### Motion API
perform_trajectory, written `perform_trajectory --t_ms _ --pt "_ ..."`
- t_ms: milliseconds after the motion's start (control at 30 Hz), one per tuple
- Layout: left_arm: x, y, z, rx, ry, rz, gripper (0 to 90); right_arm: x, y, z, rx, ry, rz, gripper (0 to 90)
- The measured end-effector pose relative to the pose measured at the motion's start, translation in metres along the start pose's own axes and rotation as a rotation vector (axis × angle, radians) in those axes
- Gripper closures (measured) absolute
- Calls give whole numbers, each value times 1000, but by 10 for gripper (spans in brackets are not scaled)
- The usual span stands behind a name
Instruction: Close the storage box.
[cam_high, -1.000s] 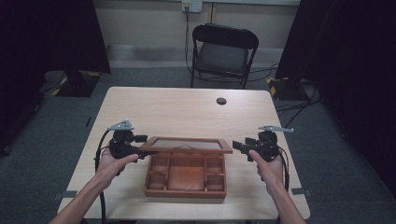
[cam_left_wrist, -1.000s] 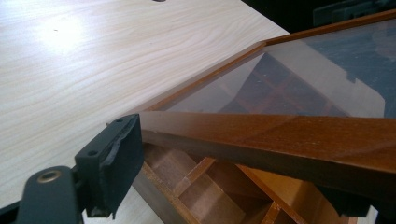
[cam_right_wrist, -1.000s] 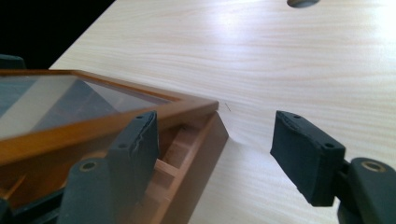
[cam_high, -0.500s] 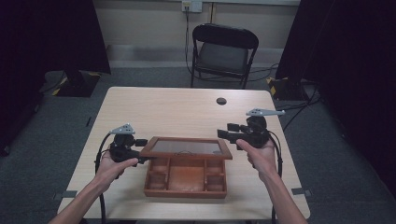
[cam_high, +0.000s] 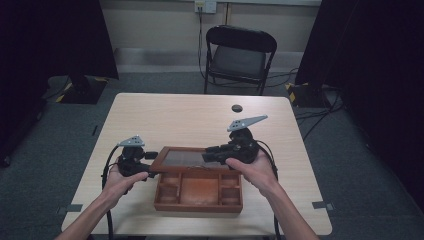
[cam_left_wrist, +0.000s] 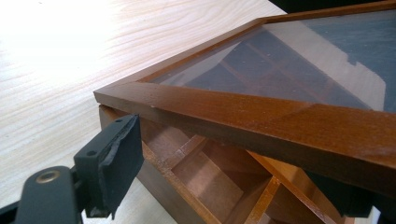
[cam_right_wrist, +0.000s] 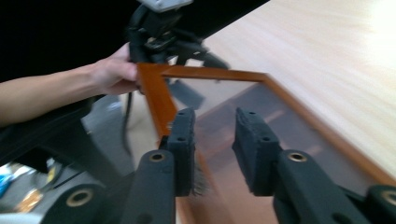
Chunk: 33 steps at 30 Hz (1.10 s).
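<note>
**Fig.** Wooden box (cam_high: 199, 192) w/ hinged, glass-paned lid (cam_high: 186, 149), on table (cam_high: 175, 115) directly btwn the two tongs. The lid is part-raised, its front rail clear of the box's divided compartments.

L gripper (cam_high: 152, 162): at the lid's near L corner. In the left gripper view the front rail lies across its jaws. One pad (cam_left_wrist: 119, 158) stands free just beside the box wall and below the rail; the other is hidden under the rail. Pinching or merely propping: cannot tell.

R gripper (cam_high: 207, 154): above the lid's R half, tips pointing toward the L gripper. Its jaws have just been closing and now stand nearly together w/ a narrow gap, nothing btwn them, over the glass pane (cam_right_wrist: 299, 154).

Step in hand (judged): swinging the lid on its rear hinge, w/ the L tongs carrying the wt.

Technique:
- Keep the L hold on the wood rail, never on the glass.
- Move both hands along the hinge arc. Lifting one corner only may twist the frame.
- Bring the R tips to the R rail or its underside, opp. the L gripper, before shifting load.
- Keep the box base flat. If it lifts w/ the lid, slow down.
</note>
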<state>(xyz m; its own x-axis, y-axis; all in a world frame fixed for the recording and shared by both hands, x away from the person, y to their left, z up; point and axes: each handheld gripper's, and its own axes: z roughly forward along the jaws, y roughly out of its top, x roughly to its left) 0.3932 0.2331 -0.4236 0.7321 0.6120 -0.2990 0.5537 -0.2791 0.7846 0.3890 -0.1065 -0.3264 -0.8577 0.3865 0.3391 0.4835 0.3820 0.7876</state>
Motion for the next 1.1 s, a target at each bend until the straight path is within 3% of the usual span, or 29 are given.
perform_trajectory --t_ms 133,333,800,967,1067,1100 --pt "1 -1 1 9 -12 9 156 1 0 10 35 43 -1 772" --pt "1 -2 1 3 -23 -2 156 2 -2 16 77 91 14 785" --pt "2 -4 3 12 -18 5 157 4 -3 24 129 82 11 812" --pt "5 -4 4 17 -17 -2 157 4 -3 25 134 77 -17 818" --pt "8 -6 6 46 28 6 159 4 -4 25 142 82 -21 819" --pt "10 -7 7 56 37 -10 160 4 -5 26 144 84 -27 820"
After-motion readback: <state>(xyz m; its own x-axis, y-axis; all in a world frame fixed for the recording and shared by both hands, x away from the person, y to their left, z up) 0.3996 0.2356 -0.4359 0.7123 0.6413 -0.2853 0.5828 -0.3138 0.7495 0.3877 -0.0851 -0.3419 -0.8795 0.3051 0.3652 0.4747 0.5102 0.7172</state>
